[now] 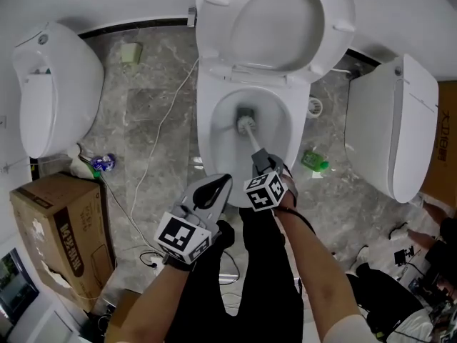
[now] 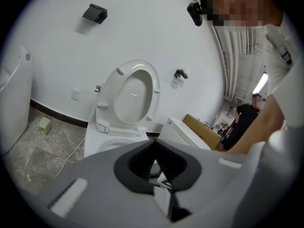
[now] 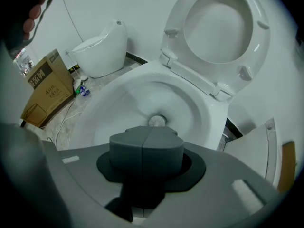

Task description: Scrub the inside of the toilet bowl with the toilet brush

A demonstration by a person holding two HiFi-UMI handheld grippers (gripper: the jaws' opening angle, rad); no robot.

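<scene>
Brush down at the drain.
Our right gripper (image 1: pixel 263 161) clamps the toilet brush (image 1: pixel 248 127), its head deep in the toilet bowl (image 1: pixel 207 120) for reach; our left gripper (image 1: pixel 221 186) is closed on nothing and parked clear.

toilet bowl (image 1: pixel 207 120) was white | toilet brush (image 1: pixel 247 125) had a white head | floor (image 1: pixel 153 106) was grey marble-veined | box (image 1: pixel 53 213) was brown | bottle (image 1: pixel 313 161) was green | left gripper (image 1: pixel 226 181) and right gripper (image 1: pixel 258 156) were grey, cubes black-and-white
</scene>
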